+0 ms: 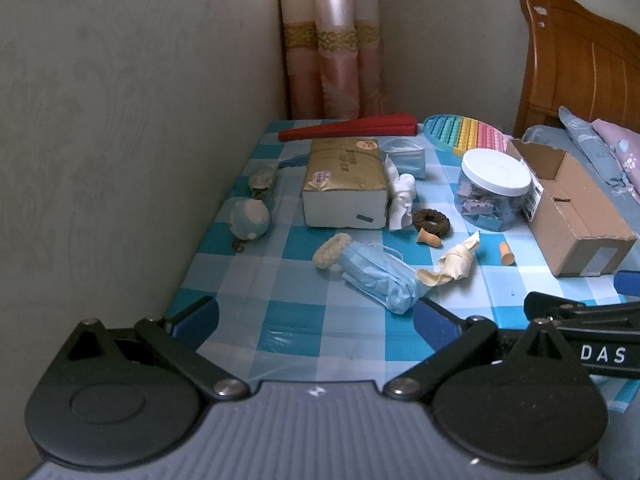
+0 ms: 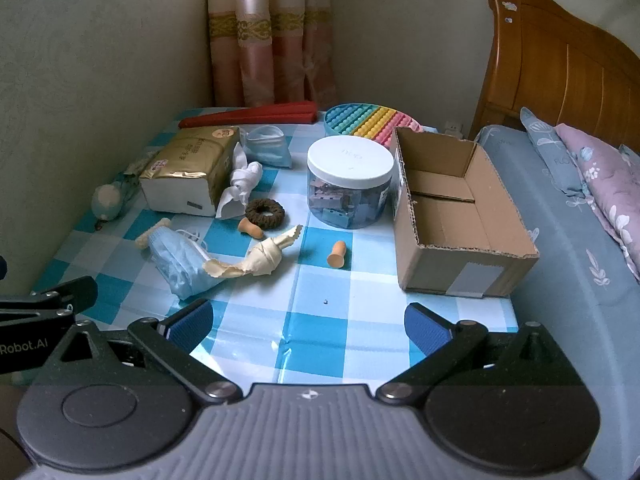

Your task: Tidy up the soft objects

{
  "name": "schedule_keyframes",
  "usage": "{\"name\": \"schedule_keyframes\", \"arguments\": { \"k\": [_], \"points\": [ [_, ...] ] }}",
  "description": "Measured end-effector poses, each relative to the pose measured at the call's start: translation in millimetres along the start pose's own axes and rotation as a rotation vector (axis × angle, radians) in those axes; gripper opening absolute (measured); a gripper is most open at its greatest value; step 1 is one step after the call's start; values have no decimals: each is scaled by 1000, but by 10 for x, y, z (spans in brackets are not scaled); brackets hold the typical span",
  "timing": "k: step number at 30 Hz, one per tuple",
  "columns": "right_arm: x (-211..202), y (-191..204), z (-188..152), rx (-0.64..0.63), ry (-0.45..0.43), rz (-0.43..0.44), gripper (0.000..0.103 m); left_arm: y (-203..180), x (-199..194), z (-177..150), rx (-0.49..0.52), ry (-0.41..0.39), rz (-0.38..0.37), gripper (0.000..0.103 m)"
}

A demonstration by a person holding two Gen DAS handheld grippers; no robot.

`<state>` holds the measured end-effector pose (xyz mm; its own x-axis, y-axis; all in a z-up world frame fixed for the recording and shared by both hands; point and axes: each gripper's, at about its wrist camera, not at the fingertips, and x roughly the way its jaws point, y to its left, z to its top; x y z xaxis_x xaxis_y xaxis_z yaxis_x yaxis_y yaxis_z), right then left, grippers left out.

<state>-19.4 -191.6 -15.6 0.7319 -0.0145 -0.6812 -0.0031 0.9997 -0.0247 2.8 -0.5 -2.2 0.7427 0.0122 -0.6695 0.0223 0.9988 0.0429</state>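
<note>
Print on the gold tissue pack (image 1: 342,168) is too small to be read. Jar (image 2: 349,182) contents are being blurred by the tinted wall; pieces can't be told apart. Fluffy ring (image 1: 331,255) is being partly covered by the blue mask bundle (image 1: 380,276). Right tongs' body is being cut off at the left view's edge, w/ only "DAS" legible. Bed (image 2: 568,216) is being cropped at the frame edge.

blue-checked tablecloth (image 2: 320,292), rainbow bubble mat (image 2: 372,120)
</note>
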Motion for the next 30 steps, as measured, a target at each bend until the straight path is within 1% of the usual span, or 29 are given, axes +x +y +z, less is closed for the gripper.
{"name": "schedule_keyframes", "arguments": {
  "k": [17,30],
  "points": [
    [16,12,11,-11,-1,-3,103,1,11,0,10,2,1,102],
    [52,50,66,-64,-15,-14,103,-5,43,42,25,-3,-12,102]
  ]
}}
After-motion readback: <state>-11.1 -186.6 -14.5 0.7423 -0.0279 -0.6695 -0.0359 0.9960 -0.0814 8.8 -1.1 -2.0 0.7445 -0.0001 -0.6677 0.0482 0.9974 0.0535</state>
